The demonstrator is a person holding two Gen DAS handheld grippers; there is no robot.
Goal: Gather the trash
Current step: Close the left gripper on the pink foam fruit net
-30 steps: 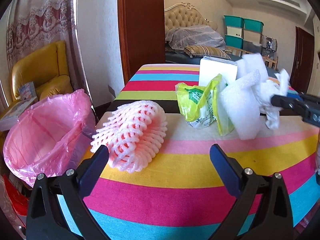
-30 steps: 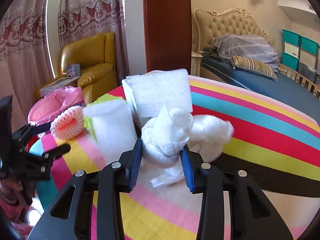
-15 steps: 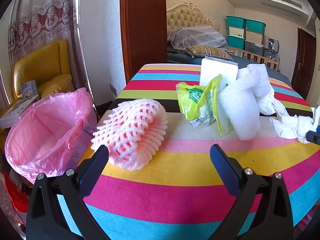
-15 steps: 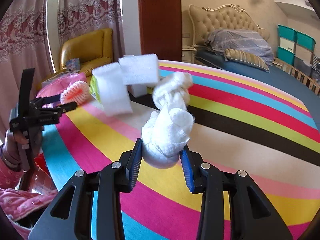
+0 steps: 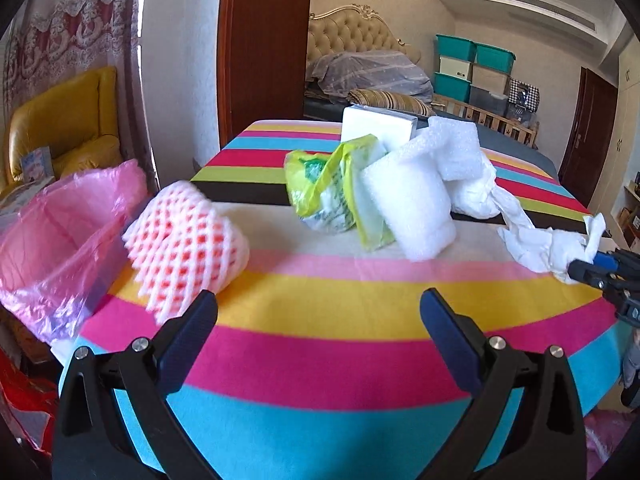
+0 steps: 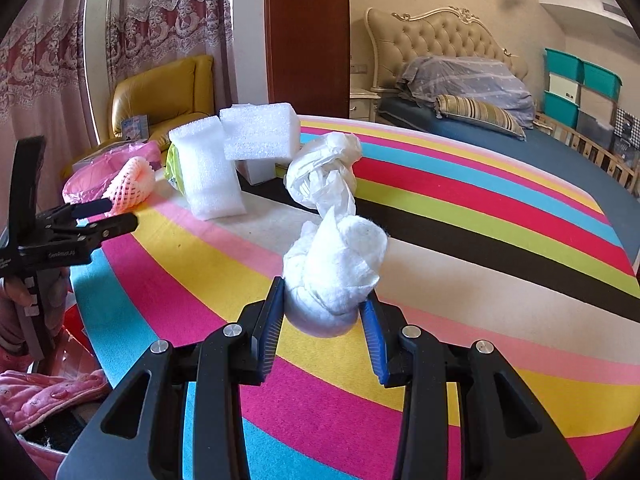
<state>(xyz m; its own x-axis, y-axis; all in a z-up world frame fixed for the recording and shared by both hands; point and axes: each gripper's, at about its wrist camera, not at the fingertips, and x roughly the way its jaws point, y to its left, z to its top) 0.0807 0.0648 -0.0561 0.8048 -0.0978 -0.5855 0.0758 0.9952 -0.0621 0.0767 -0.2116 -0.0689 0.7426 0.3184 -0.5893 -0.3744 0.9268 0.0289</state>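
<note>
- On the striped multicolour tablecloth (image 6: 480,208), right gripper (image 6: 326,312) is clamped on a crumpled white tissue wad (image 6: 334,264); blue pads press it from both sides.
- Tissue wad trails up into a twisted tail of white paper (image 6: 320,172), lifted over the cloth; in left wrist view the same wad (image 5: 544,244) sits at the right gripper's tip (image 5: 588,268), near the table's right edge.
- Left gripper (image 5: 318,312) jaws spread wide, nothing between them, hovering over the near table edge.
- Pink-and-white foam fruit net (image 5: 184,244) lies just ahead of the left finger (image 5: 188,332), blurred, near the table's left edge.
- Pink plastic bin bag (image 5: 60,232) hangs open just beside the table, left of the net.
- Yellow-green plastic bag (image 5: 332,188) mid-table, touching a white foam sheet roll (image 5: 412,200) on its right.
- Second white foam block (image 5: 456,148) leans on the roll; white cardboard box (image 5: 376,128) behind both.
- Yellow leather armchair (image 6: 160,92) and bed with beige tufted headboard (image 6: 436,36) in background.
</note>
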